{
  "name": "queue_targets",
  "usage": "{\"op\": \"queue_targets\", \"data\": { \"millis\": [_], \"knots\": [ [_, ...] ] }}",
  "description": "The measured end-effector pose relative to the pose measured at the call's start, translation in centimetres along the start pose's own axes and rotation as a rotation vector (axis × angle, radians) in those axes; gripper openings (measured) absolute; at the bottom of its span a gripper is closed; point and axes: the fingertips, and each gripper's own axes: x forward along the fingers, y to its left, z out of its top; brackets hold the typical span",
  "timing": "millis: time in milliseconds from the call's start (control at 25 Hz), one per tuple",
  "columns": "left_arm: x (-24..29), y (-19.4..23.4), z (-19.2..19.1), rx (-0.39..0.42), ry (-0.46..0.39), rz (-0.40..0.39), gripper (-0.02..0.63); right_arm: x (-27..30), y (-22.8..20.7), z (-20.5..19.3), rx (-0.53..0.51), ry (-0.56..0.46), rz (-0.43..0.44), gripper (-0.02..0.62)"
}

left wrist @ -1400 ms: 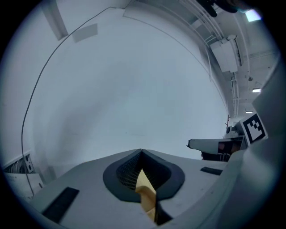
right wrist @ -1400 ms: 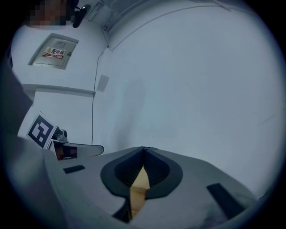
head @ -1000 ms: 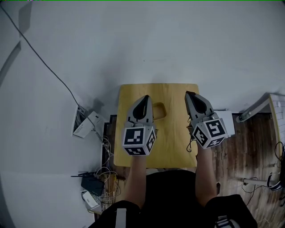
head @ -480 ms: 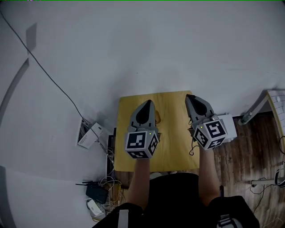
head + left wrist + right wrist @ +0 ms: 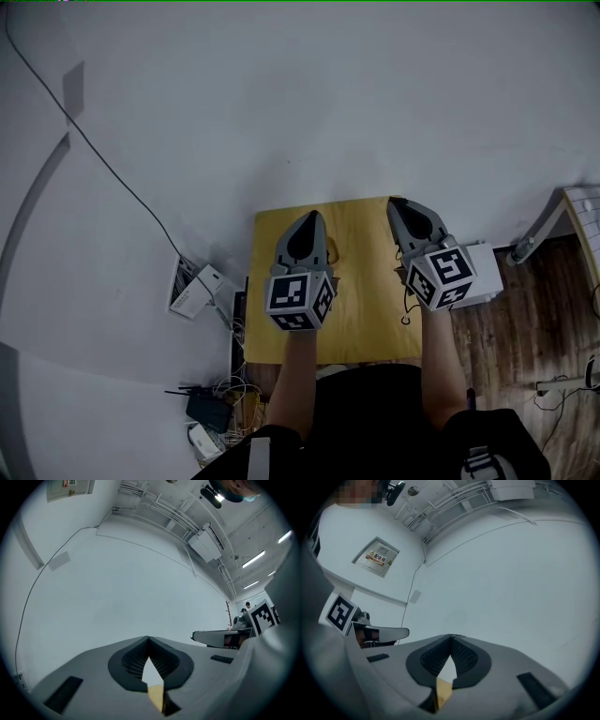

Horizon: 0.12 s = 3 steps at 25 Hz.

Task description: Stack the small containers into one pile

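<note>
In the head view my left gripper [image 5: 307,217] and right gripper [image 5: 393,201] hover side by side over a small yellow wooden table [image 5: 361,291], both pointing at the white wall. A tan container [image 5: 334,251] peeks out at the left gripper's right side; most of it is hidden. In the left gripper view the jaws [image 5: 149,639] meet at the tips, with only wall and a strip of table seen through the gap. The right gripper view shows its jaws [image 5: 451,636] closed the same way, with nothing held.
A white wall rises straight behind the table, with a thin cable [image 5: 112,173] running down it. White boxes [image 5: 195,287] and tangled wires [image 5: 214,409] lie on the floor at the left. A white box [image 5: 484,272] sits at the table's right, over wooden floor [image 5: 525,319].
The head view has tilted, so the table sits lower in the frame. The left gripper now covers more of the tan container. Both grippers stay shut and level.
</note>
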Motion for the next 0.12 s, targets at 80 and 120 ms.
{"op": "queue_targets", "data": {
  "millis": [80,120],
  "knots": [
    [0.14,-0.47,-0.17,0.001,0.002,0.001,0.003,-0.25,-0.37,0.02,0.0,0.003,-0.001,0.005],
    [0.22,-0.69,-0.25,0.002,0.003,0.002,0.003,-0.37,-0.56,0.02,0.0,0.004,-0.002,0.005]
  ]
}}
